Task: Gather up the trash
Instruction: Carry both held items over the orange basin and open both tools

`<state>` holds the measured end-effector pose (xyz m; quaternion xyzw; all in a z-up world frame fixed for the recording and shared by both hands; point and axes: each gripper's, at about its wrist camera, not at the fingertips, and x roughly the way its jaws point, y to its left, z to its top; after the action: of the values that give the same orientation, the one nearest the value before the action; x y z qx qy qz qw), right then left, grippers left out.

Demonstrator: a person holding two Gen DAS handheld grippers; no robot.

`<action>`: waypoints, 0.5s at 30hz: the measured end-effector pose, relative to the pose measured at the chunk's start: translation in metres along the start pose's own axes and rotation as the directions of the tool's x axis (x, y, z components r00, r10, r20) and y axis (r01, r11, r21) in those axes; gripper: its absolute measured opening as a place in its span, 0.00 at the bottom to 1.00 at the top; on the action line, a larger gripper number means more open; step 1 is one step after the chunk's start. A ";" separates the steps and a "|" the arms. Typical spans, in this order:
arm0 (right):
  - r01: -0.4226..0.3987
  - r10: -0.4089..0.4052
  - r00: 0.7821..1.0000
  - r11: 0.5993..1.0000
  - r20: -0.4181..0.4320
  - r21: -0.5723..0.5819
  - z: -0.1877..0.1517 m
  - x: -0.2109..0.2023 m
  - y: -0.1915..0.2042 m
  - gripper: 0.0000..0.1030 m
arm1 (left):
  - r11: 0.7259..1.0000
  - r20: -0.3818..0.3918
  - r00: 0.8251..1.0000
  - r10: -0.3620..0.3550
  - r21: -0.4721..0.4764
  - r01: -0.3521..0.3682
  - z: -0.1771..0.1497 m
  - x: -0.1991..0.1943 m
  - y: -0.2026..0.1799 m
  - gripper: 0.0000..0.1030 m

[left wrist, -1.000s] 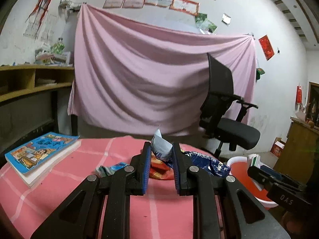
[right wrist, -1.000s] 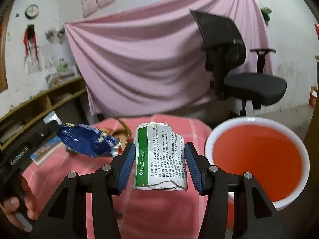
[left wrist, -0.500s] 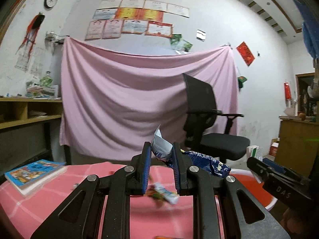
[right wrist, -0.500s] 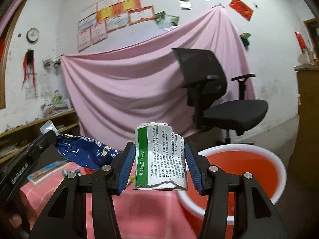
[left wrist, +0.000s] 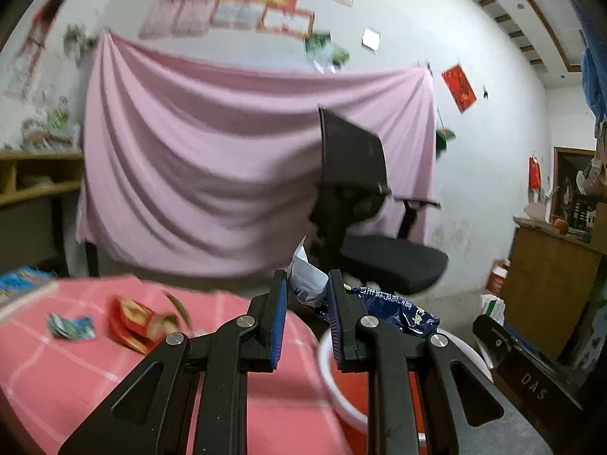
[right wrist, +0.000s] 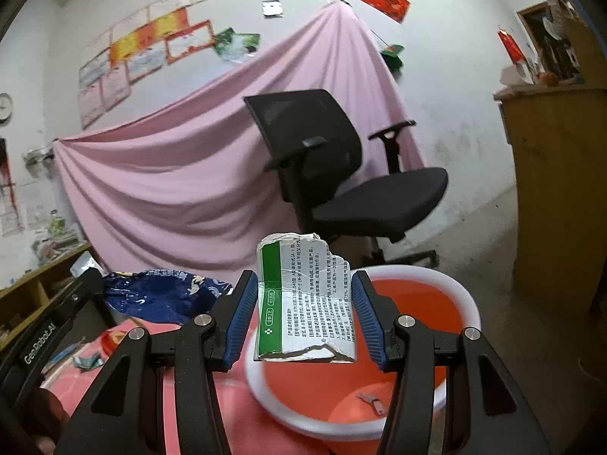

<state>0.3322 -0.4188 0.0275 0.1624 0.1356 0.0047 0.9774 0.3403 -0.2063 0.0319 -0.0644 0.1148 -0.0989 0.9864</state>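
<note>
Standing upright at frame centre, the torn paper carton (right wrist: 305, 299) is clenched in the right gripper (right wrist: 305, 318) above the red basin's (right wrist: 461, 295) near rim; small scraps (right wrist: 370, 402) lie inside. At left, the left gripper (left wrist: 303, 314) grasps a blue wrapper (left wrist: 394, 309) over the same rim.

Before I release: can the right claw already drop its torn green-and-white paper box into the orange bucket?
Probably yes: the right claw holds the torn green-and-white paper box above the orange bucket, nothing between.
</note>
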 end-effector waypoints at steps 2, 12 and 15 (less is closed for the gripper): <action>0.019 -0.018 1.000 1.000 -0.024 0.013 -0.001 0.004 -0.007 0.48 | 1.000 -0.099 0.995 -0.021 -0.011 0.020 -0.003 0.021 -0.006 0.17; 0.080 -0.062 0.984 0.991 -0.168 0.103 -0.013 0.026 -0.039 0.49 | 0.993 -0.308 0.945 -0.111 -0.078 0.091 -0.011 0.066 -0.020 0.38; 0.081 -0.062 0.981 0.991 -0.184 0.103 -0.015 0.027 -0.040 0.49 | 0.991 -0.301 0.947 -0.116 -0.100 0.090 -0.010 0.063 -0.017 0.38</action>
<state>0.3523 -0.4507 -0.0064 0.2097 0.2292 -0.0232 0.9502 0.3948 -0.2373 0.0116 -0.0959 0.2667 -0.1540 0.9466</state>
